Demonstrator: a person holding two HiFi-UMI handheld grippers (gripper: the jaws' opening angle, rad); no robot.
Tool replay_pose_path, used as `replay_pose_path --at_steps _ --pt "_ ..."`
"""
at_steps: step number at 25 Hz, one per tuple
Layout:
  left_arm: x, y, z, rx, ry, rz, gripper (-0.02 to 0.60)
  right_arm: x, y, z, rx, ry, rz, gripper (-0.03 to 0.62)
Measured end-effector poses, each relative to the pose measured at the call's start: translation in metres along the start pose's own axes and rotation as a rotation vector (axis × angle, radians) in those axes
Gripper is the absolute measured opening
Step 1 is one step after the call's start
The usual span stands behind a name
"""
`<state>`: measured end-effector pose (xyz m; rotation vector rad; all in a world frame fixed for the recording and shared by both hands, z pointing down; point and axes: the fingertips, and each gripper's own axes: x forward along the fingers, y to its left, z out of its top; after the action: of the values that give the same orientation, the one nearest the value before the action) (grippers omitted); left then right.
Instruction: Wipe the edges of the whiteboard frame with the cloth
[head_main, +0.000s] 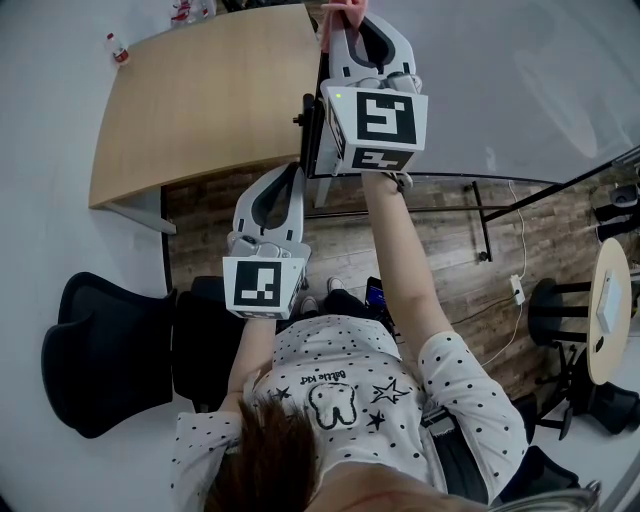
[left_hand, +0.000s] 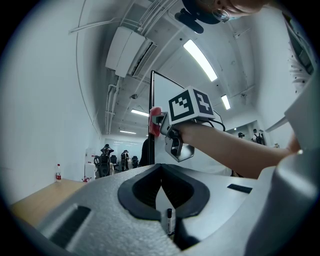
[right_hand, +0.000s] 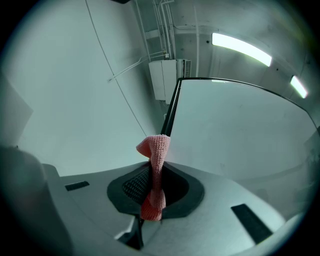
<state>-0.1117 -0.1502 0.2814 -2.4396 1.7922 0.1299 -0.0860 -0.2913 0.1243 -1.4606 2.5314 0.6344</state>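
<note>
- Two grippers: the left gripper (head_main: 292, 175) below the whiteboard (right_hand: 240, 130), the right gripper (head_main: 352, 12) at its left edge.
- One pink cloth (right_hand: 155, 170), at that same edge.
- One wooden bench (head_main: 210, 100), left of the whiteboard.
- One small bottle (head_main: 117, 48), further left.
- One black chair (head_main: 100, 350), well below the whiteboard.

Cloth (right_hand: 154, 165) in the right tool (right_hand: 152, 186) sits against the whiteboard frame (right_hand: 171, 107) edge. The counter (head_main: 200, 100) lies left of the frame, with the left tool (head_main: 293, 172) below.
</note>
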Motion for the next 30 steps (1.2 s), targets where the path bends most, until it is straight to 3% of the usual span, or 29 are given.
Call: replay_pose_path --at_steps 14,19,30 --pt "0.005 0.009 0.006 0.035 -0.025 0.022 0.015 -0.001 0.002 -0.008 0.002 0.013 0.002 0.032" --pt "0.004 0.008 0.009 -0.015 -0.011 0.036 0.015 -0.002 0.003 -0.011 -0.001 0.02 0.007 0.032" --pt "0.003 0.008 0.012 -0.008 -0.015 0.034 0.015 -0.004 0.004 -0.019 -0.001 0.032 0.004 0.032"
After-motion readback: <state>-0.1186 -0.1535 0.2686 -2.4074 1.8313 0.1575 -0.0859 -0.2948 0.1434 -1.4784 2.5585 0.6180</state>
